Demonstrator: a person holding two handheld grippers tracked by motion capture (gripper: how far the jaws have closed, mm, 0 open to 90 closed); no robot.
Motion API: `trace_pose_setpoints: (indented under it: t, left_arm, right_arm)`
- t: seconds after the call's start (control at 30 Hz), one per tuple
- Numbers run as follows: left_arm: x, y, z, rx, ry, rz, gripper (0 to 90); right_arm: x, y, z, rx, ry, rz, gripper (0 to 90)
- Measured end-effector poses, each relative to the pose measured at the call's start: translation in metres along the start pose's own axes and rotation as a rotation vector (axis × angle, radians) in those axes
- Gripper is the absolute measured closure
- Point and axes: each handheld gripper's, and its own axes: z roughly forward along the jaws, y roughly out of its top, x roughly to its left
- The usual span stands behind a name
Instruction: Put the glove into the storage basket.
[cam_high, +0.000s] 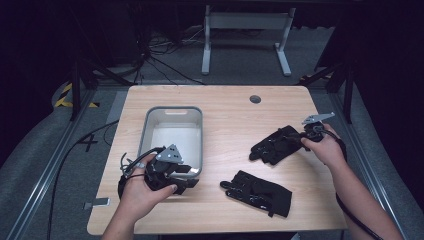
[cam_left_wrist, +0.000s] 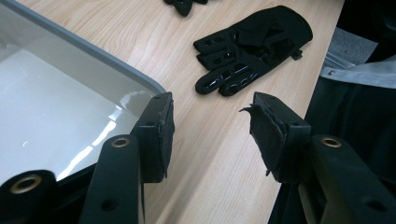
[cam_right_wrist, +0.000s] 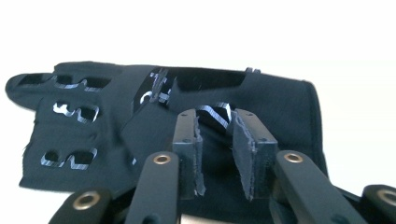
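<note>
Scene: a wooden table (cam_high: 225, 107) seen from above, with a grey bin (cam_high: 172, 137) at centre left and two black gloves to its right.
Bin: nothing inside it in the high view or the left gripper view.
Far glove (cam_high: 276, 144): on the table at right, well apart from the bin, with the right gripper (cam_high: 300, 140) at its cuff end.
Right gripper jaws: partly open with a fold of the glove's cloth between them; the pads do not look pressed on it.
Near glove (cam_high: 260, 192): flat on the table near the front edge, untouched.
Left gripper (cam_high: 187, 182): beside the bin's near right corner, jaws about half open and holding nothing.
Progress: early, as I judge it; if the gloves are meant for the bin, neither is in yet. Gripping the far glove, carrying it over, then the near glove, all remain.
</note>
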Motion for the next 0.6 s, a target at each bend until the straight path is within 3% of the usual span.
trace_pose_setpoints:
  t: [0.23, 0.4, 0.5, 0.6]
  left_arm:
    - [-0.004, -0.011, -0.008, -0.008, 0.016, -0.028, 50.2]
    - [-0.005, -0.017, -0.012, -0.010, 0.028, -0.044, 50.2]
    - [-0.006, -0.021, -0.013, -0.007, 0.030, -0.056, 50.2]
    - [-0.006, -0.023, -0.014, -0.008, 0.030, -0.062, 50.2]
  right_arm:
    - [-0.008, 0.018, 0.014, -0.003, -0.005, -0.030, 65.4]
    - [-0.012, 0.025, 0.023, 0.002, 0.001, -0.027, 61.6]
    - [-0.014, 0.028, 0.032, 0.040, 0.023, -0.021, 57.4]
    - [-0.020, 0.028, 0.034, 0.030, -0.001, -0.003, 55.5]
